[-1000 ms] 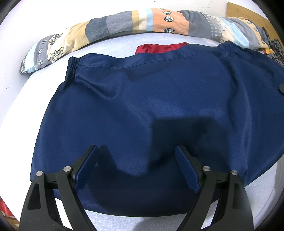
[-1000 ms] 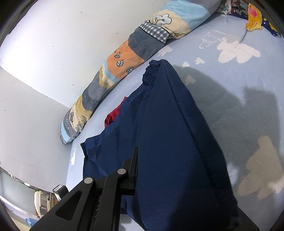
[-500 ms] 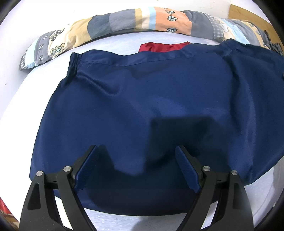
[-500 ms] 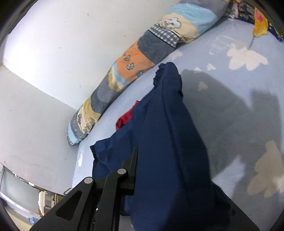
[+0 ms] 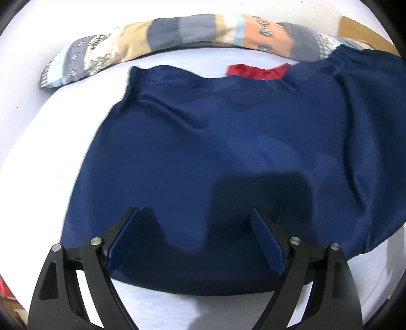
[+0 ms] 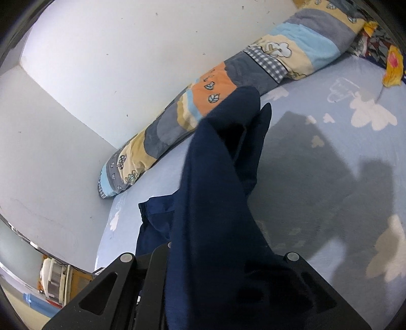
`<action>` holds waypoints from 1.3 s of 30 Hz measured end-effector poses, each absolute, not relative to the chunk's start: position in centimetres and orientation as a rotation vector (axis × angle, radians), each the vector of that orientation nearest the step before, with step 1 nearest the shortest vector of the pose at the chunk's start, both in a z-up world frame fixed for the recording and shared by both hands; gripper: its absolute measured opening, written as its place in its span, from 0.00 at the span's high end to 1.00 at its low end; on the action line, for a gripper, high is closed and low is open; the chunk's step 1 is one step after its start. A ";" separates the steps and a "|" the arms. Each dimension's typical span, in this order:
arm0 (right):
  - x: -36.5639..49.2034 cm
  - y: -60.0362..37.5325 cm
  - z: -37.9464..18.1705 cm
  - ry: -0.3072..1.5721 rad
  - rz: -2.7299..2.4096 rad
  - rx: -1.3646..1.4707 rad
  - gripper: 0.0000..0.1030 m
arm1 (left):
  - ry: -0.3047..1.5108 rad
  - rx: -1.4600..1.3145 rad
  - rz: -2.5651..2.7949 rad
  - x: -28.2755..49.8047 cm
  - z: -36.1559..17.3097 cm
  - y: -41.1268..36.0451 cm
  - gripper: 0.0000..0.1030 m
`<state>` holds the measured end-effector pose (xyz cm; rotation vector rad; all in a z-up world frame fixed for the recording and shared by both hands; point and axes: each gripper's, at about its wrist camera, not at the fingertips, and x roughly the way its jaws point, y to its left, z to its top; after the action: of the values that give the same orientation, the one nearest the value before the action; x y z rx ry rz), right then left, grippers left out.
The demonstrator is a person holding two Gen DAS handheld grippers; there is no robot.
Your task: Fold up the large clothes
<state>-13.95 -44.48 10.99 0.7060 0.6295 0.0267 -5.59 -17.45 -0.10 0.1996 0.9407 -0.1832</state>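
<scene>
Nearest the left wrist camera, the left gripper [image 5: 195,241] is hovering low over the near hem of a navy garment [image 5: 215,152], its two blue ribbed pads [image 5: 266,243] standing wide apart and holding nothing. The garment is lying mostly flat on a pale blue bedsheet [image 5: 50,152], its smooth, slightly glossy fabric showing soft ripples and a gathered elastic waistband [image 5: 134,73] along the far edge. The right side of the cloth is rising off the sheet toward the frame's edge. Just beyond the waistband, a red cloth [image 5: 256,72] is peeking out, partly hidden by the navy fabric. Farther back, a long patchwork bolster [image 5: 177,33] in grey, tan, orange and light blue is lying along a white wall [image 5: 63,15].

Only the right wrist camera shows why that side is lifted. The right gripper [image 6: 210,274] is tilting steeply upward, and the navy garment [image 6: 215,203] is draping over and between its black arms, hiding the fingertips. The fabric is hanging from it in a tall fold, so the jaws appear closed on the cloth, though the pads themselves cannot be seen. This view also reveals white cloud shapes printed on the bedsheet [image 6: 330,152], with dark shadows falling across it. Beyond, the same bolster [image 6: 228,83] is running along the wall [image 6: 101,63], and a yellow and dark patterned fabric [image 6: 390,66] is bunching at the far right corner.
</scene>
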 end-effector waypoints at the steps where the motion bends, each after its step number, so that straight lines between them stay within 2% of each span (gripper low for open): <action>1: -13.9 -44.3 11.1 0.629 0.027 0.703 0.85 | 0.944 0.189 -0.177 -5.5 -0.1 -17.0 0.14; 18: -12.8 -40.2 12.8 0.631 0.004 0.589 0.85 | 0.952 0.016 -0.083 -3.8 1.0 -8.7 0.14; 39: -9.4 -30.1 11.8 0.684 -0.040 0.416 0.84 | 0.826 -0.088 -0.126 -4.0 6.6 -3.0 0.14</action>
<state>-9.43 -30.06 11.81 0.4156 0.6837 -0.0398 -4.05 -2.99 6.57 -0.0883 0.8264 -0.1258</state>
